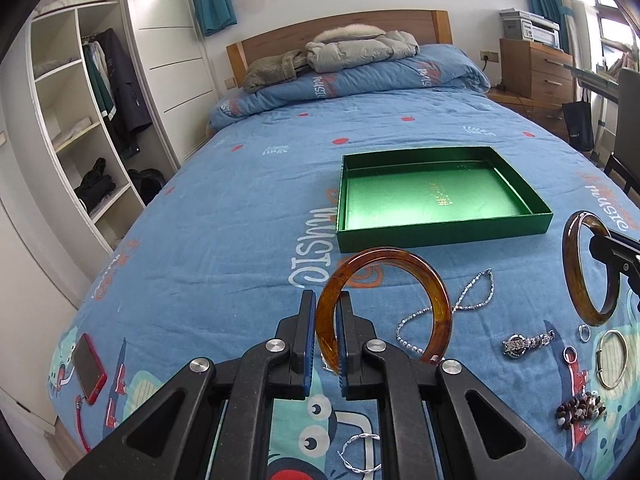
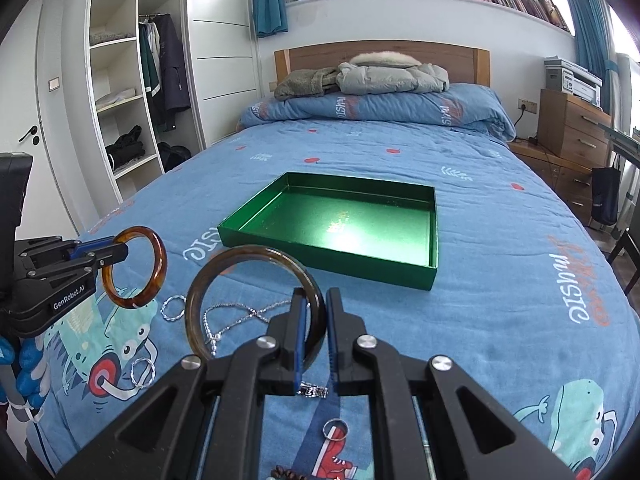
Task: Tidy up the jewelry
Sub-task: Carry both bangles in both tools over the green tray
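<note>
My left gripper (image 1: 326, 300) is shut on an amber bangle (image 1: 400, 264) and holds it upright above the bed; it also shows in the right wrist view (image 2: 156, 256). My right gripper (image 2: 316, 300) is shut on a darker brown bangle (image 2: 224, 264), also upright; it shows in the left wrist view (image 1: 572, 272). An open green box (image 1: 436, 196) (image 2: 340, 216) lies empty on the blue bedspread ahead of both grippers. On the bedspread lie a silver necklace (image 1: 440, 308), a watch (image 1: 524, 344), a gold bangle (image 1: 612, 360), small rings (image 1: 570, 354) and a bead bracelet (image 1: 580, 408).
A red phone (image 1: 88, 364) lies at the bed's left edge. A twisted silver hoop (image 1: 356, 456) lies under my left gripper. Jackets (image 1: 360, 50) lie at the headboard. A wardrobe (image 1: 80, 112) stands left, a wooden dresser (image 1: 536, 68) right.
</note>
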